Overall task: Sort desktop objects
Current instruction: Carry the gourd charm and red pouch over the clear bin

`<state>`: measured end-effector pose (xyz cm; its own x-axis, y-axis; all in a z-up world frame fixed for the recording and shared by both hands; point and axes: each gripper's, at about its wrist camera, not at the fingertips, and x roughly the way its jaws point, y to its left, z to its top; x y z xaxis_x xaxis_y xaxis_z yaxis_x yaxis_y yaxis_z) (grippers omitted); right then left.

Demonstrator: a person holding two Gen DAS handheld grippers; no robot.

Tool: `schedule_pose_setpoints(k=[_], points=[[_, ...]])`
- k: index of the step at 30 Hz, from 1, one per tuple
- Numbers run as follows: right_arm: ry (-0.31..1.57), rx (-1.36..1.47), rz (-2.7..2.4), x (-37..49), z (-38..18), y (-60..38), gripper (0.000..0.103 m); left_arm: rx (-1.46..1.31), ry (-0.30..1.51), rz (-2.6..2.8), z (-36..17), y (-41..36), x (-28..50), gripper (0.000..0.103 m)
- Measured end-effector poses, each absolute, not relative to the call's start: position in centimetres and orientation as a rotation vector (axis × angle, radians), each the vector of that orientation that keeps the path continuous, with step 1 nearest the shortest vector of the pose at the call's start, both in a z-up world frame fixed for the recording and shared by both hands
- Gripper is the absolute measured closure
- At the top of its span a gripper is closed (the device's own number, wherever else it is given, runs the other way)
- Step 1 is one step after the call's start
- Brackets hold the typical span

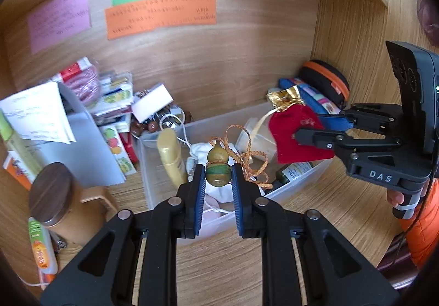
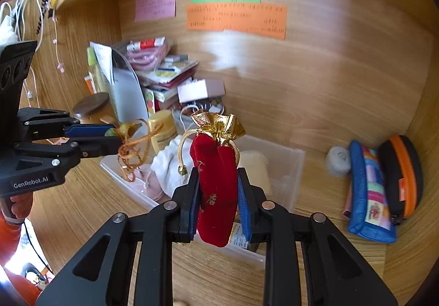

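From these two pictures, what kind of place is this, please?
Probably a wooden study desk alcove at home, under a shelf. Pink, green and orange handwritten paper notes are stuck on the wooden back panel, a pile of booklets and packets stands in the corner, and a clear plastic storage box holds small personal items.

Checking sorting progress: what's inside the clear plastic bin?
Inside the clear plastic bin: a gold tube, white cloth, cream lidded cup, dark labelled bottle. Whatever lies beneath the cloth is hidden.
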<state>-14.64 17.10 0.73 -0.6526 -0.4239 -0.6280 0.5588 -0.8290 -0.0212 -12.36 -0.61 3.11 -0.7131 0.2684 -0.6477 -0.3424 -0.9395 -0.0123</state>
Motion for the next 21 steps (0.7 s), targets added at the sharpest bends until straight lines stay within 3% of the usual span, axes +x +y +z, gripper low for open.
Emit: schedule_pose_setpoints(k=[21], points=[[0.462, 0.993, -2.351, -17.7, -4.6, 14.0, 0.078, -1.161, 0.182, 2.521, -2.0, 0.7, -16.5, 0.085]])
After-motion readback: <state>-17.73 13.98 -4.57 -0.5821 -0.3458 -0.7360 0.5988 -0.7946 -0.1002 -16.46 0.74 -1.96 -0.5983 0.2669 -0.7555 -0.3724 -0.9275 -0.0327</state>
